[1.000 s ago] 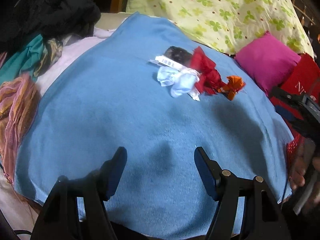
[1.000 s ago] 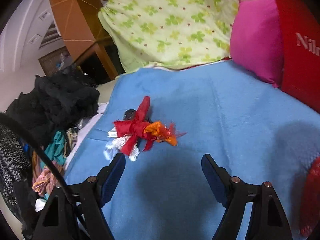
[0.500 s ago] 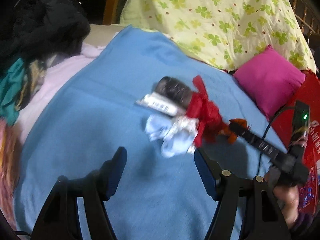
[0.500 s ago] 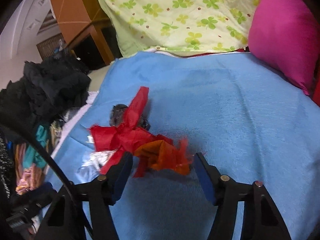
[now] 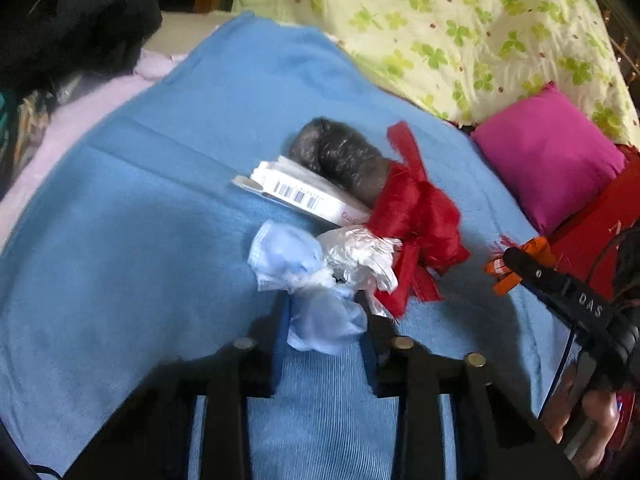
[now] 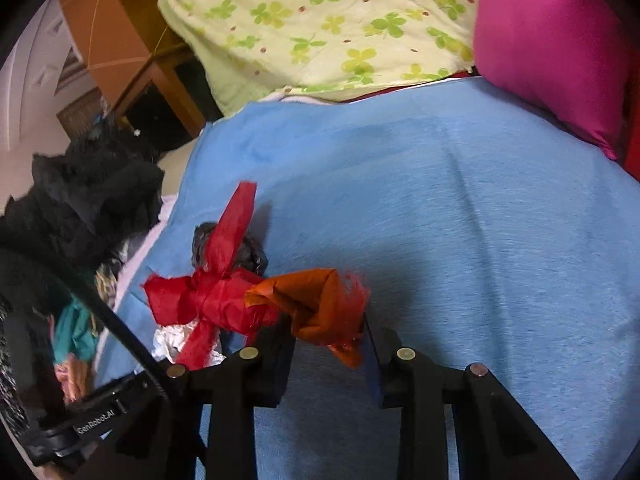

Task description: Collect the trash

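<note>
A second ago both grippers hung back from the little heap of trash with their fingers spread wide; now each has come in and just closed on a piece. The left gripper (image 5: 326, 320) pinches the pale blue plastic wad (image 5: 320, 316) at the near edge of the heap, and the right gripper (image 6: 326, 334) clamps the orange scrap (image 6: 320, 304) on the heap's right side. Everything lies on a blue blanket (image 5: 140, 220) spread over a bed. Left in the heap are a red ribbon-like scrap (image 5: 416, 216), a crumpled white wrapper (image 5: 360, 256), a white barcoded box (image 5: 304, 192) and a dark grey bundle (image 5: 340, 156), all touching one another. Beyond lie a clover-print quilt (image 5: 460, 28) and a pink cushion (image 5: 548, 156); black clothes (image 6: 80, 200) are piled on the left.
</note>
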